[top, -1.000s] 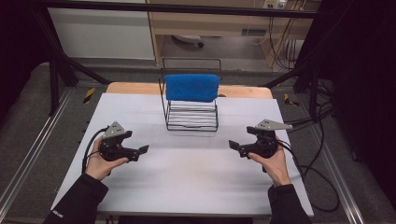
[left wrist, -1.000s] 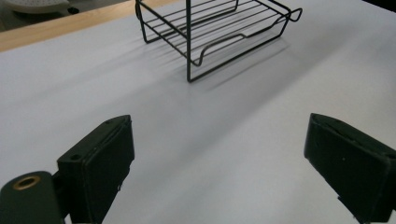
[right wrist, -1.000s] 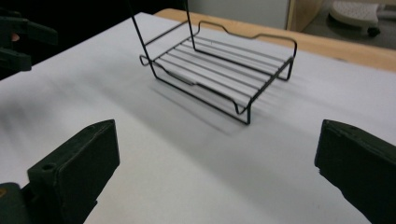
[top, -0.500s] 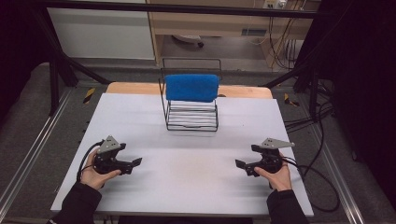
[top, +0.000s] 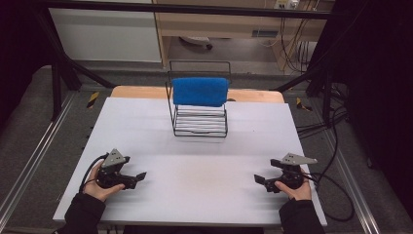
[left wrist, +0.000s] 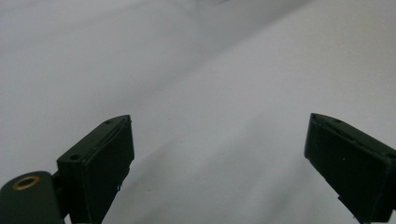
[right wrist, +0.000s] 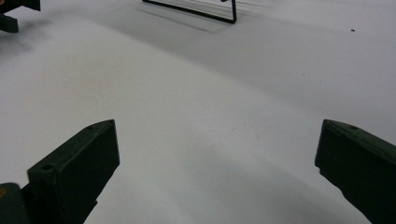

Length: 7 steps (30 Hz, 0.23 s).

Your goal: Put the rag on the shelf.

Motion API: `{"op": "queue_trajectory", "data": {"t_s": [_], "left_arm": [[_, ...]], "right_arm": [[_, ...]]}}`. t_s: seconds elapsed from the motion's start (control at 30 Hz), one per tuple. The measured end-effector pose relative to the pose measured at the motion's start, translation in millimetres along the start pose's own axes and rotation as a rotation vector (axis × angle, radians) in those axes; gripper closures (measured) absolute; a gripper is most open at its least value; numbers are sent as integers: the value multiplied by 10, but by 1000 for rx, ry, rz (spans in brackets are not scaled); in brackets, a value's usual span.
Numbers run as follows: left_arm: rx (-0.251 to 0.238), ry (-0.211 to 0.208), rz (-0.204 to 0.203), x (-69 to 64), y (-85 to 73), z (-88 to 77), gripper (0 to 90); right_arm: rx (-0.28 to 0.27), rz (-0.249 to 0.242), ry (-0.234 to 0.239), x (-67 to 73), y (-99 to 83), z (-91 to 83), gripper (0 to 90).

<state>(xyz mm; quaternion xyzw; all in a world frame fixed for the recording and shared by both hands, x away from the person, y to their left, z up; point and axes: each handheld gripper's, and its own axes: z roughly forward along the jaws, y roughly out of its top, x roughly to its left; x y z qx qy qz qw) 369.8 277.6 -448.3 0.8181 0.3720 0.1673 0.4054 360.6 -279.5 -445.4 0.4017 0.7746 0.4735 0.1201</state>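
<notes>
A blue cloth [top: 200, 91] hangs folded over the top bar of a black wire rack [top: 200, 122] at the far middle of the white table [top: 204, 151]. My left gripper [top: 139, 177] rests low at the near left, open, nothing between its jaws; its own view has the jaws spread wide over bare white surface, left gripper [left wrist: 219, 154]. My right gripper [top: 258, 181] sits at the near right, also open and empty. In the right gripper view [right wrist: 217, 158] the rack's base wire [right wrist: 196, 11] lies far ahead and the other gripper [right wrist: 16, 11] is at the top left corner.
The table's far edge shows a wooden strip [top: 136, 91]. Black frame bars [top: 63, 68] and cables [top: 336, 146] flank the table on both sides. Wide bare white surface lies between the two grippers and the rack.
Both grippers have drawn back toward the near edge of the table and lower, spreading farther apart. Their jaws stay open. The rack and cloth have not moved.
</notes>
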Motion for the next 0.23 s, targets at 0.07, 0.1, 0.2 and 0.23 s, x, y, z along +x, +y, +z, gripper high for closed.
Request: {"op": "queue_trajectory", "data": {"t_s": [0.07,0.1,0.2,0.23], "left_arm": [[-8,-4,-1,-6,-2,-6,82],[-6,-3,1,-3,-4,-4,83],[-3,-4,-1,-8,-9,1,81],[-4,-5,1,-8,-9,0,81]], "right_arm": [[0,-1,3,5,-20,-15,7],[0,-1,1,4,-22,-14,7],[7,-1,-6,3,-24,-5,7],[10,-2,-7,3,-27,-3,7]]}}
